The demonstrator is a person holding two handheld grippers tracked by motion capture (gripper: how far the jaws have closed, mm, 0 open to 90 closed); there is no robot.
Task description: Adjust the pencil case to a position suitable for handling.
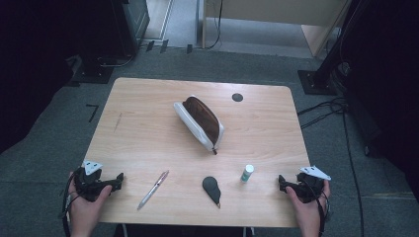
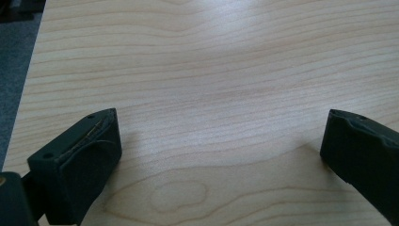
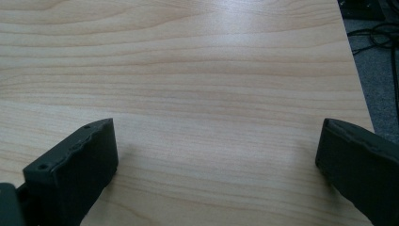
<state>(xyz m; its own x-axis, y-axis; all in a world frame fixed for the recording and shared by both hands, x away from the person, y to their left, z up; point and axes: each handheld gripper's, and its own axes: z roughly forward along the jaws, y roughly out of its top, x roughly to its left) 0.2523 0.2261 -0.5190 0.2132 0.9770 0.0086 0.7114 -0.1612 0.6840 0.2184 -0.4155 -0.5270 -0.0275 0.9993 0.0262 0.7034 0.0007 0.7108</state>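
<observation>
both tools (image 1: 117, 180) (image 1: 281, 182) gape at the table's (image 1: 148, 143) near corners, pouch (image 1: 200, 121) mid-table.

One wooden table (image 1: 148, 123) carries four loose things: one pencil case (image 1: 200, 121), white outside and brown within, one pen (image 1: 153, 189), one small dark teardrop-shaped item (image 1: 212, 188), and one little white tube (image 1: 247, 173) with a green band. There are two grippers, the left gripper (image 1: 117, 180) and the right gripper (image 1: 281, 181), each with two jaws set wide apart
</observation>
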